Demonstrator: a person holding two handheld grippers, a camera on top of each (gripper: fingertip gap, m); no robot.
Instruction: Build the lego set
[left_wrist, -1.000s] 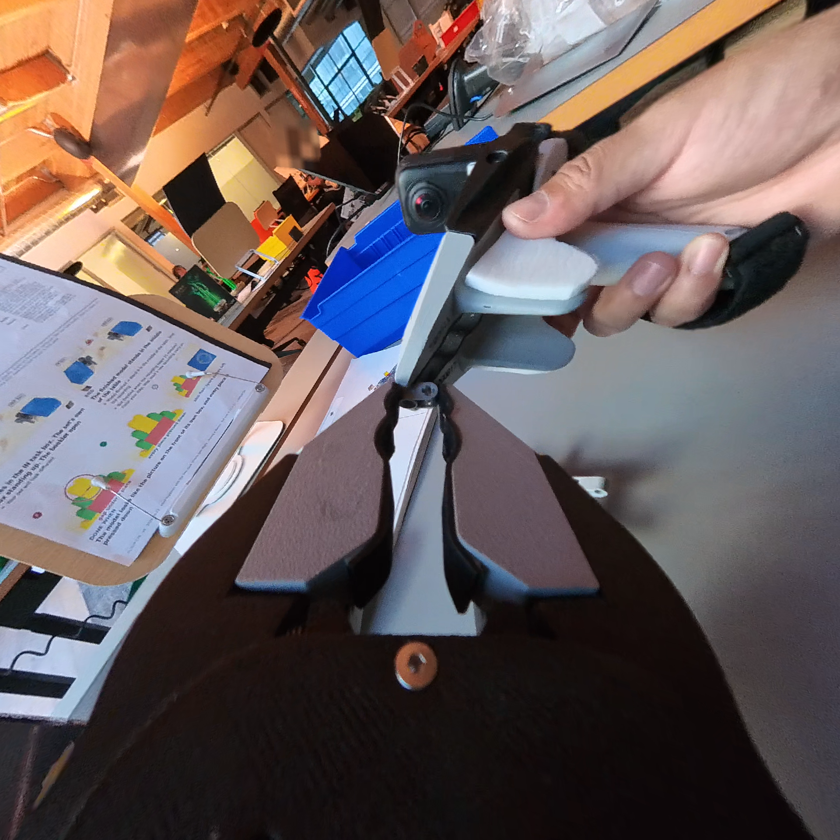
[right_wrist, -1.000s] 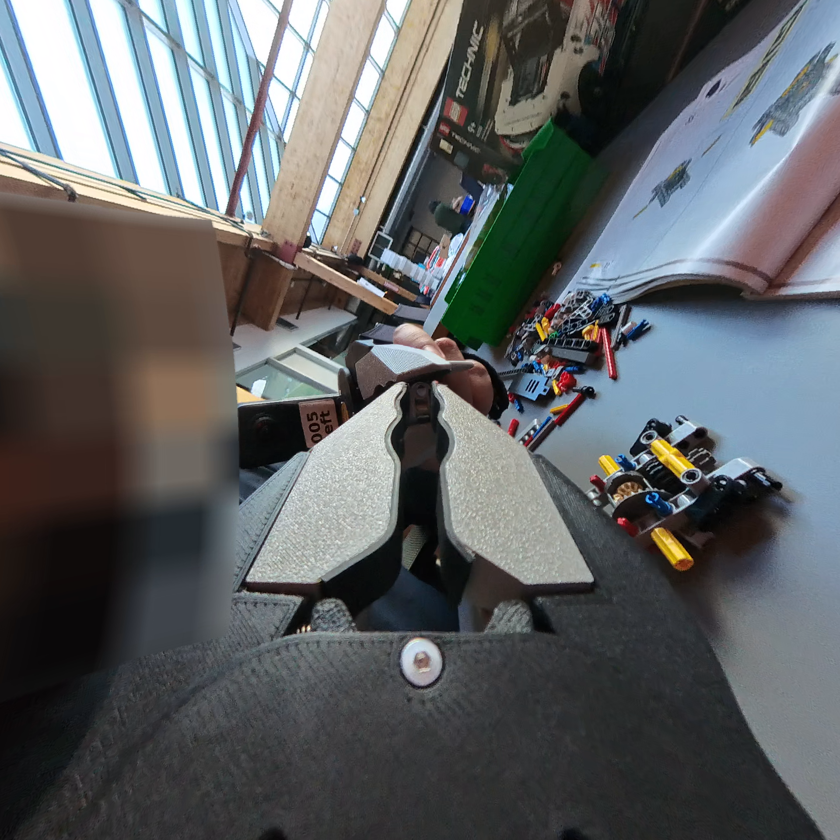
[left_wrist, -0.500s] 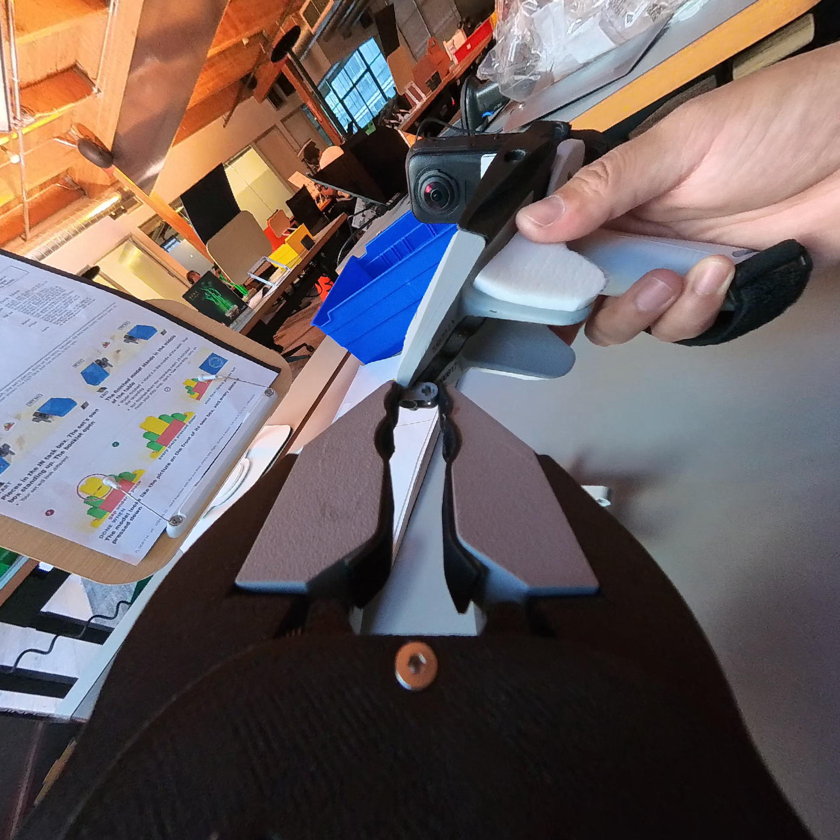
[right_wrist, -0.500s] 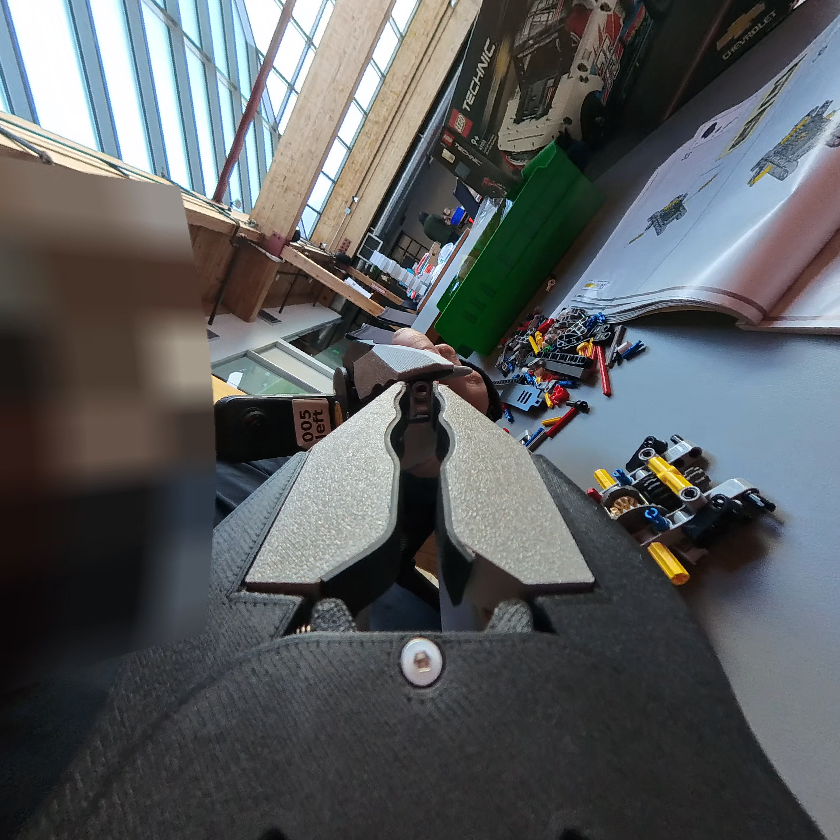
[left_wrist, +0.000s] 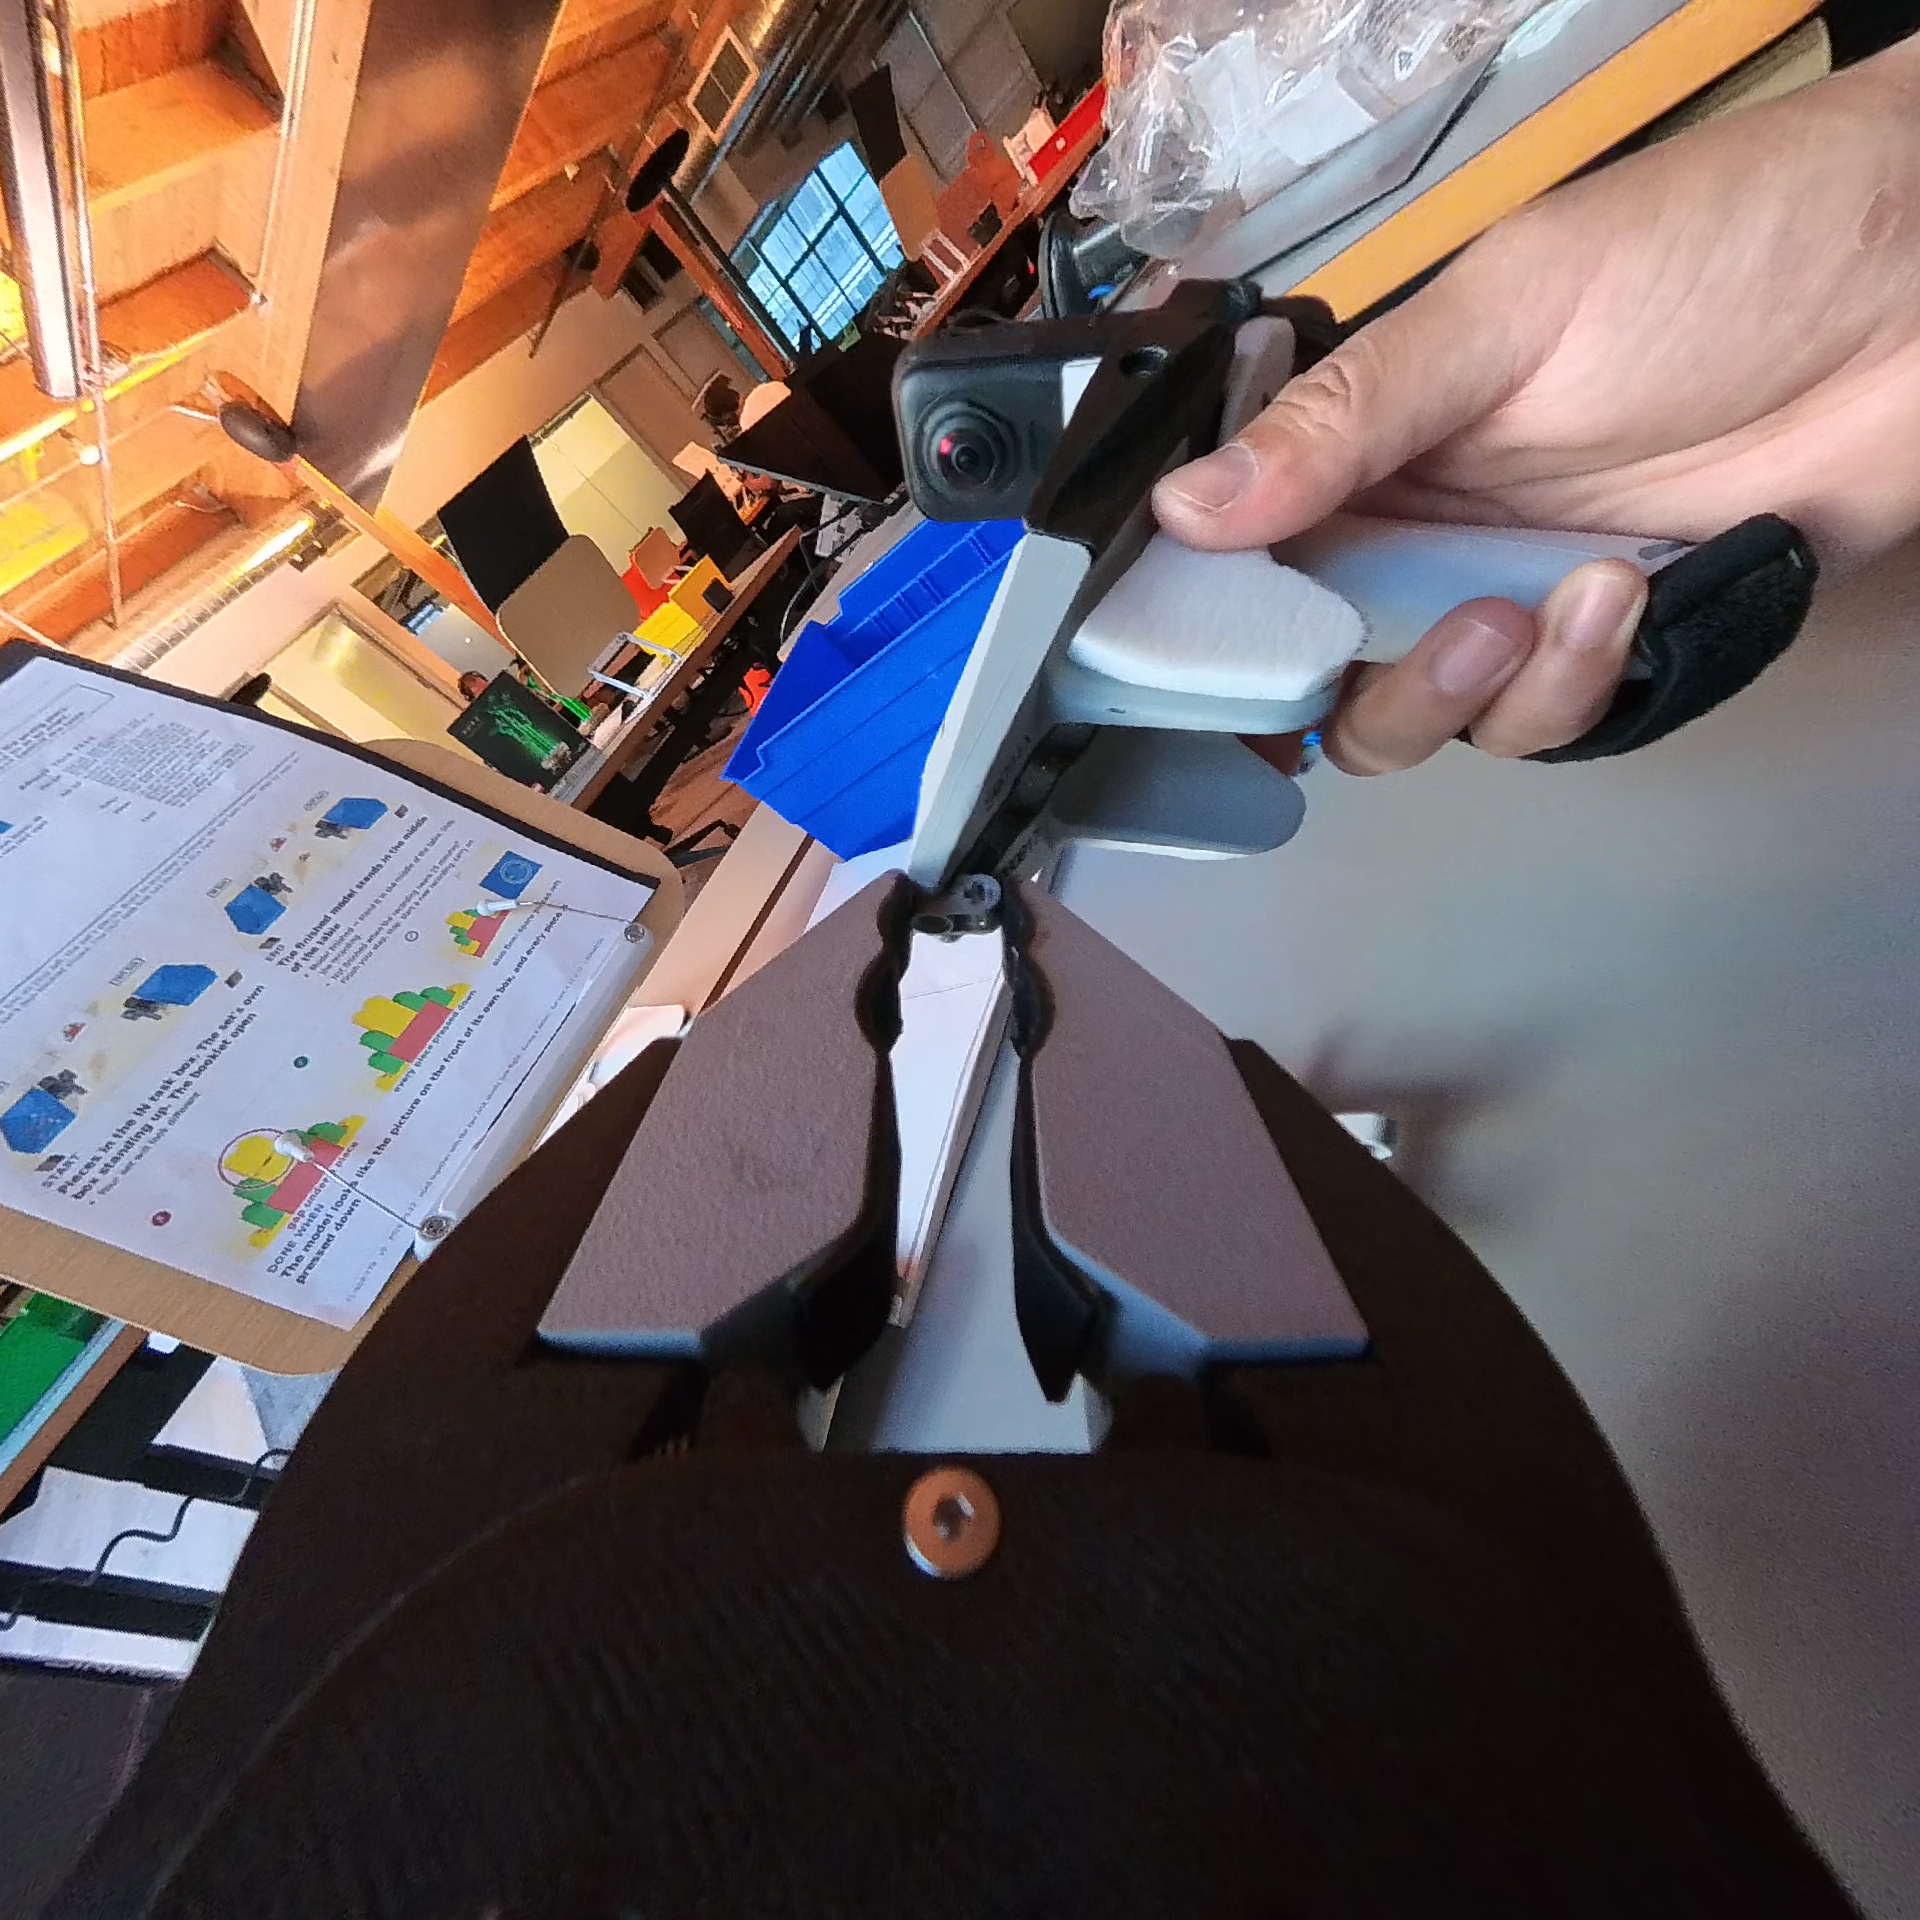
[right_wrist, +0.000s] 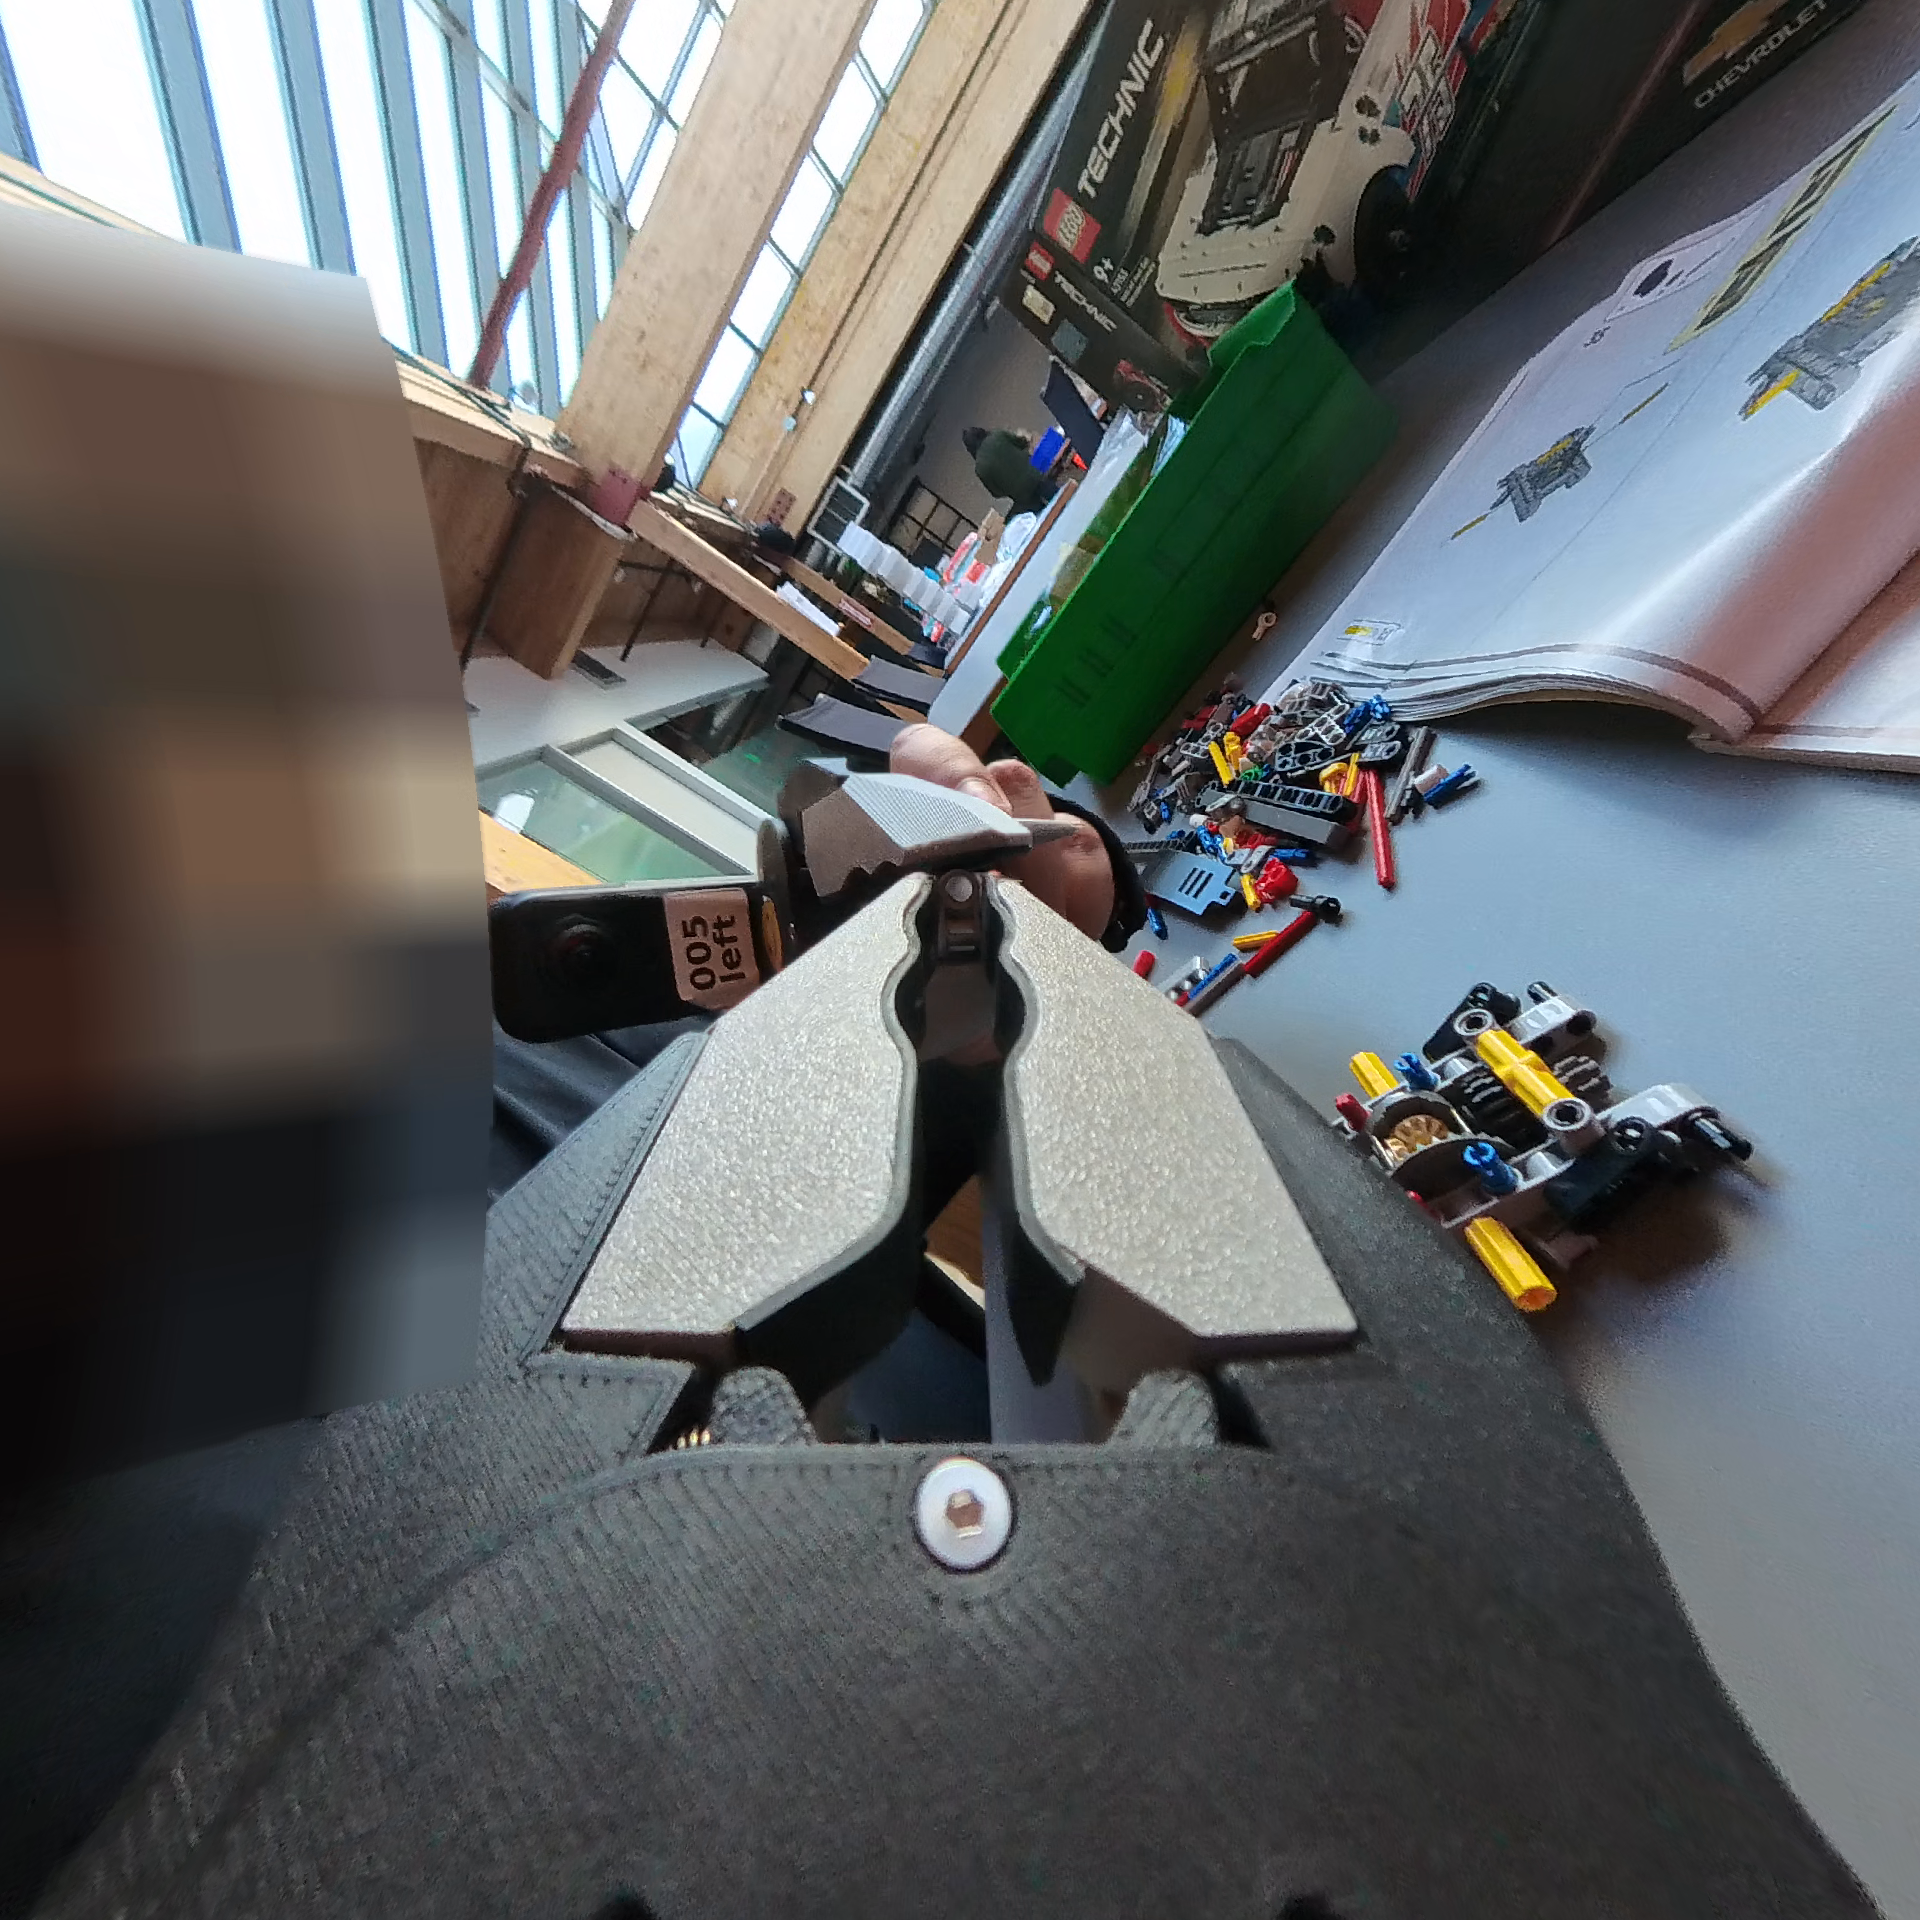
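Your left gripper (left_wrist: 956, 920) and right gripper (right_wrist: 961, 904) meet tip to tip above the grey table (right_wrist: 1714, 935), and both are clamped on one small grey building piece (left_wrist: 961, 906). In the left wrist view it is pale grey, with a round hole at one end and a rounded stud beside it, and it spans the narrow space between the left fingertips. In the right wrist view it looks darker, with a round end at the tips and a body running back between the fingers. Your hand (left_wrist: 1558, 364) grips the right gripper's handle, thumb on top.

To the right of the right gripper a part-built model (right_wrist: 1507, 1122) in grey, black and yellow lies on the table. Farther off are a pile of loose pieces (right_wrist: 1288, 769), a green bin (right_wrist: 1174, 561) and an open instruction booklet (right_wrist: 1662, 468).

Writing shows in several places: a tan sticker (right_wrist: 712, 951) with printed characters on the left gripper's camera, brand lettering on the dark car-model box (right_wrist: 1195, 156), and lines of text among coloured brick drawings on the instruction sheet (left_wrist: 260, 987) at the left. A blue bin (left_wrist: 862, 707) stands behind the grippers.
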